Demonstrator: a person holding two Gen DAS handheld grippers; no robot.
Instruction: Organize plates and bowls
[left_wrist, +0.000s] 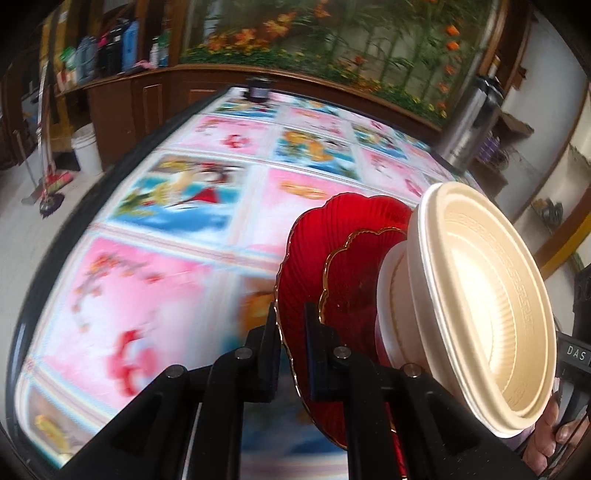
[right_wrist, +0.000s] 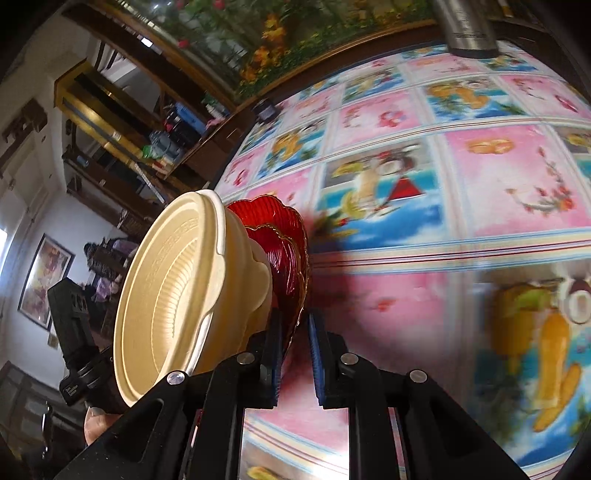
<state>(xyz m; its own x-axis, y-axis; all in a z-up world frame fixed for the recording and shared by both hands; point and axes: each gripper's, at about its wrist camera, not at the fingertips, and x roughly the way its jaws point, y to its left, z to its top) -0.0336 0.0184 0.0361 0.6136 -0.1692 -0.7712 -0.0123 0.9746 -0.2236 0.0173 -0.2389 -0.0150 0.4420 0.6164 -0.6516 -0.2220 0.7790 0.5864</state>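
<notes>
A stack of dishes hangs tilted above the table: a large red ribbed plate (left_wrist: 306, 258) (right_wrist: 286, 225), a smaller gold-rimmed red plate (left_wrist: 351, 291) on it, and nested cream bowls (left_wrist: 491, 295) (right_wrist: 170, 295) on top. My left gripper (left_wrist: 291, 317) is shut on the large plate's rim. On the opposite side my right gripper (right_wrist: 295, 325) is shut on the same rim. The right gripper's black body (left_wrist: 576, 354) shows past the bowls in the left wrist view. The left gripper's body (right_wrist: 74, 332) shows past them in the right wrist view.
Below lies a table with a pink and blue picture cloth (left_wrist: 166, 229) (right_wrist: 480, 184). A steel flask (left_wrist: 469, 122) (right_wrist: 467, 29) stands at its far corner and a small dark jar (left_wrist: 260, 88) (right_wrist: 266, 107) at the far edge. Wooden cabinets and a white bucket (left_wrist: 86, 147) lie beyond.
</notes>
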